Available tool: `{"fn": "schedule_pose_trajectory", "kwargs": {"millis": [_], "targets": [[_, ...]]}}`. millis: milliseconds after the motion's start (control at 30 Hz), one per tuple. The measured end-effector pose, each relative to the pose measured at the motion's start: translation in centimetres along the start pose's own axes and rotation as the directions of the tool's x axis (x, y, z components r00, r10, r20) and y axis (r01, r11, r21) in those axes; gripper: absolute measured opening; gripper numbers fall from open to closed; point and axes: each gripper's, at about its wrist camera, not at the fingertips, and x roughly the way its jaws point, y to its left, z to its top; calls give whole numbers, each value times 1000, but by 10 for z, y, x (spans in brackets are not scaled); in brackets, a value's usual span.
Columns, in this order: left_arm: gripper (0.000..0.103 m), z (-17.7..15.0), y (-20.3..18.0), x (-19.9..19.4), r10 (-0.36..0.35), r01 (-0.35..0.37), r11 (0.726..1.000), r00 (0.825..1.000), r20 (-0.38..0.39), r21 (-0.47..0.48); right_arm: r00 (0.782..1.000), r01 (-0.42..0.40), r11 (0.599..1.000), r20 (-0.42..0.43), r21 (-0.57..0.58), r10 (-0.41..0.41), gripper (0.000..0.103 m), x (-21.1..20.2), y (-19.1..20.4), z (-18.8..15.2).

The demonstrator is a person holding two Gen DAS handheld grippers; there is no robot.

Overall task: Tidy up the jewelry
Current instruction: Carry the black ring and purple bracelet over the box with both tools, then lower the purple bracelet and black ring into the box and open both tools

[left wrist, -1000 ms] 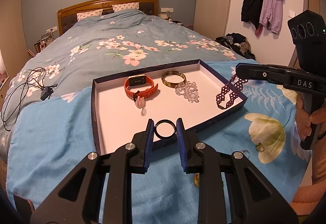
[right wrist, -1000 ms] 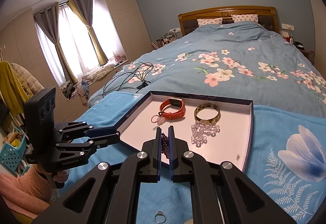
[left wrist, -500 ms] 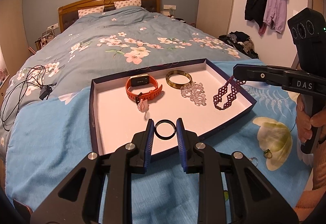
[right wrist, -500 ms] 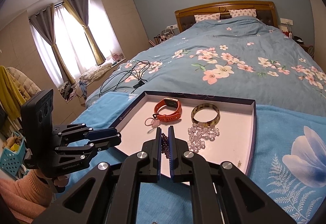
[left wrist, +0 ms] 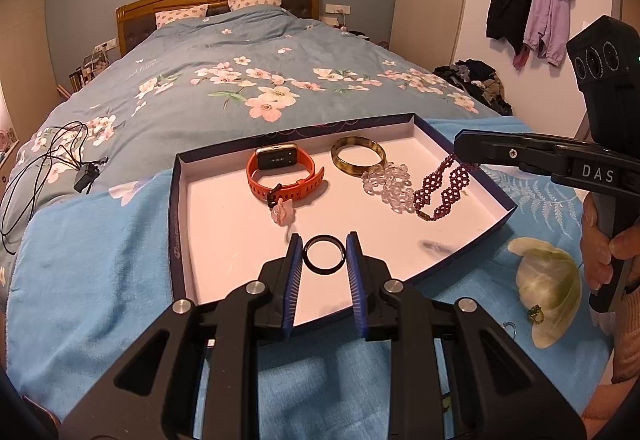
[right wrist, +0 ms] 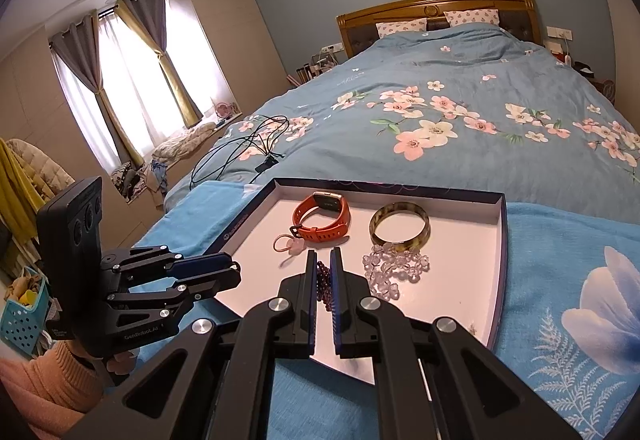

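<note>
A shallow dark-rimmed tray [left wrist: 176,199] with a white floor lies on a blue towel on the bed. In it are an orange watch [left wrist: 280,171], a horn-coloured bangle [left wrist: 358,159], a clear bead bracelet [left wrist: 386,181] and a pink charm [left wrist: 284,213]. My left gripper [left wrist: 323,254] is shut on a black ring [left wrist: 324,260] above the tray's near part. My right gripper [right wrist: 324,274] is shut on a dark red bead bracelet [left wrist: 440,187], whose lower end rests on the tray floor beside the clear beads. The bracelet also shows between the right fingers [right wrist: 324,286].
A small green-stoned ring [left wrist: 536,314] and a thin ring [left wrist: 511,328] lie on the towel right of the tray. Black cables [left wrist: 44,159] lie on the floral duvet at far left. Coats [left wrist: 532,7] hang on the right wall.
Both grippers have moved forward over the tray. The red bead bracelet has come down from the tray's right rim until its end lies on the floor. The black ring stays gripped.
</note>
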Motion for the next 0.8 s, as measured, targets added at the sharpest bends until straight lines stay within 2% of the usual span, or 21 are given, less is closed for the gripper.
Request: {"fn": "schedule_pose_trajectory", "kwargs": {"millis": [800], "targets": [[22,10,4,31,18,-18,1000,999,-49,-7,1000,-9,1000,-29,24,10,5,21,-10,5]]}}
